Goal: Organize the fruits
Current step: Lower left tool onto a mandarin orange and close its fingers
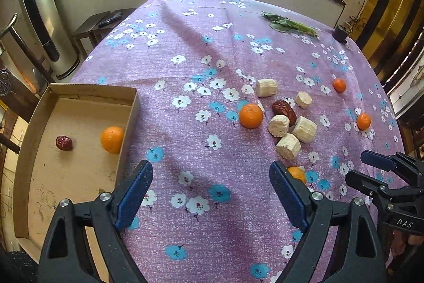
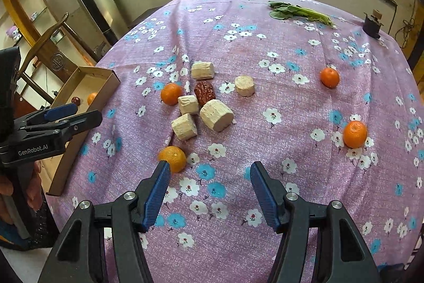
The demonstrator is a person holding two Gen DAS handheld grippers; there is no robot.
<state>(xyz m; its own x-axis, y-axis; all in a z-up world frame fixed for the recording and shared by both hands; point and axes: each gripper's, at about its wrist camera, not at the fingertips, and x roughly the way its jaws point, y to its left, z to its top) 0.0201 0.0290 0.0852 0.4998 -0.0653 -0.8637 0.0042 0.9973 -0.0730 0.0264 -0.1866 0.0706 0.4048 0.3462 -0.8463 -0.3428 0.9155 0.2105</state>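
Nearest tangerine (image 2: 172, 158) lies on the table (image 2: 291, 102), just beyond the right tool's (image 2: 208, 171) left fingertip. Both tools stand apart and empty; the left tool (image 1: 210, 171) sits farther off, near the cardboard box (image 1: 79, 97).

Bare cloth (image 2: 278, 65) separates the fruit cluster (image 2: 201, 102) from outlying oranges (image 2: 329, 77).

L hand-held gripper (image 1: 210, 177) & R hand-held gripper (image 2: 209, 178): both angled down, jaws apart, empty
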